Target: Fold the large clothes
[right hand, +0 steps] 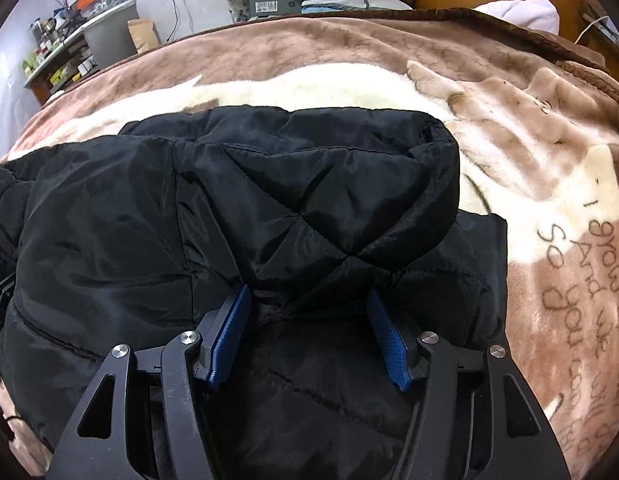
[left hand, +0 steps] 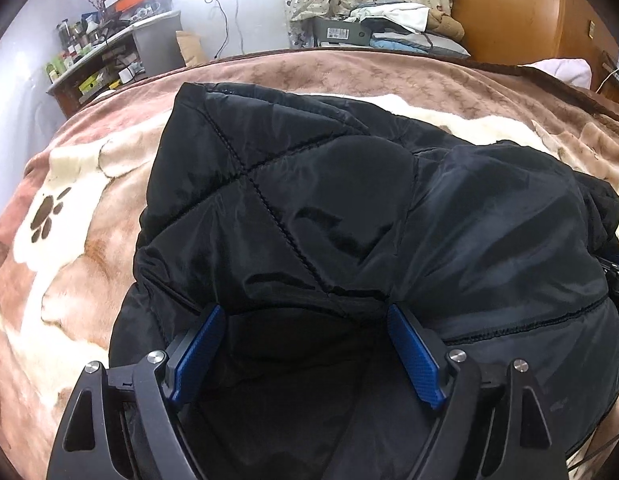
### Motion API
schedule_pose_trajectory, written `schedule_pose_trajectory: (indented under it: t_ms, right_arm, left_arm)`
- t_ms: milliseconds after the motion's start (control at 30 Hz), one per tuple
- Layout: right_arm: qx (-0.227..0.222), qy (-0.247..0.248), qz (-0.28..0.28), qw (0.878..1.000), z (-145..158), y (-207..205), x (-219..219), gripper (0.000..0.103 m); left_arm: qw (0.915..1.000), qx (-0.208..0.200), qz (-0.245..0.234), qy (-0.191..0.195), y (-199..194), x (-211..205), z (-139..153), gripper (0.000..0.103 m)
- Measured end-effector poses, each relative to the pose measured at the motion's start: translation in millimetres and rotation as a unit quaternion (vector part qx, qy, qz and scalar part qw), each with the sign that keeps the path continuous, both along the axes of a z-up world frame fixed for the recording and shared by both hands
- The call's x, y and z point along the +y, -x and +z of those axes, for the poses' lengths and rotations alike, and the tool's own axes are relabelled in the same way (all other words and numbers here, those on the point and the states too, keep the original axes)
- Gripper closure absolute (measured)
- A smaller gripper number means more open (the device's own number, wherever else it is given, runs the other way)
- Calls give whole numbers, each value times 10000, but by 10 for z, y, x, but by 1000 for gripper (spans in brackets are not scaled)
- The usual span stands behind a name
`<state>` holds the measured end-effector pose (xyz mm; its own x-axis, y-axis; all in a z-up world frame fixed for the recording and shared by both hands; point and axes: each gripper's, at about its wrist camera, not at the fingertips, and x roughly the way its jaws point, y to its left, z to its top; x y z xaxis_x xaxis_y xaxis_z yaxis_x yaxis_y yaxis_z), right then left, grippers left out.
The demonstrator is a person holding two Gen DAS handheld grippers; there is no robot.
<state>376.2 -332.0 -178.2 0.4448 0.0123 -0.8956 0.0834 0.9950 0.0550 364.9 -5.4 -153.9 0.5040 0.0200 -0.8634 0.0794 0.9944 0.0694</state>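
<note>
Jacket [left hand: 349, 208] first: black, quilted, puffy, lying bunched in the middle of a brown and cream plush blanket [left hand: 81, 216] that covers the bed. In the left wrist view it fills everything from the centre out to 3 o'clock, with one padded fold reaching up toward 11 o'clock. A brown paw print [left hand: 47, 212] shows on the blanket at 9 o'clock.

The left gripper [left hand: 305, 312] sits at 6 o'clock with its blue pads [left hand: 201, 356] spread wide, the tips right at the edge of a raised fold and dark fabric lying between them. Nothing is pinched.

Same deal for the right gripper [right hand: 307, 296]: jaws wide apart at 6 o'clock in its own view, tips against the underside of a thick folded-over flap, not clamped on it. Cursive lettering [right hand: 581, 280] runs across the blanket at 3 o'clock there.

Off the bed, a cluttered shelf [left hand: 97, 56] stands at 10 o'clock, and a pile of folded bedding [left hand: 389, 24] at 12.
</note>
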Motion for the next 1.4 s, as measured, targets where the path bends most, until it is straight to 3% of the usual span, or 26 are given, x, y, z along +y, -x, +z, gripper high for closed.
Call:
schedule_pose_trajectory:
  t_ms: [100,233,333,500,700,767,867,1033,1267,1400]
  right_arm:
    - [104,50,-65,9999,27,-4,9,43]
    - [68,162,-224,9996,236,80,29,42]
    - [-222,-279,-344,9988,509,322,-40,41]
    - [-574,-600,-493,9953,886,765,-192,34]
    - [-772,-652,-373,9942,1110,1201,-337,27]
    - [-803,-653,-390,9939,1133,1297,-423,26]
    - [-790,-661,-543,9932,1114,1448,-572,26]
    - [-727,-699,-698,9924,1062,1593,-805,26]
    - [-521,-1190,-623,9896,859,1581,-1044,26]
    - [-310,-1270,-506,9901,659,1453,-1078,26]
  left_arm:
    - [10000,35,50,-8,13,-9,23,19]
    - [9991,258,185,270,104,68,167,19]
    - [9986,216,56,477,320,183,393,19]
    - [9996,-48,118,251,674,441,773,19]
    - [9974,-81,114,712,980,806,1039,19]
    - [9954,65,127,944,1018,914,1027,17]
    - [9959,128,146,886,1069,1026,1004,17]
    - [9916,307,165,1243,1138,1183,881,17]
    - [9869,565,114,1505,1032,1333,647,11]
    - [9729,671,244,2198,879,1469,494,9]
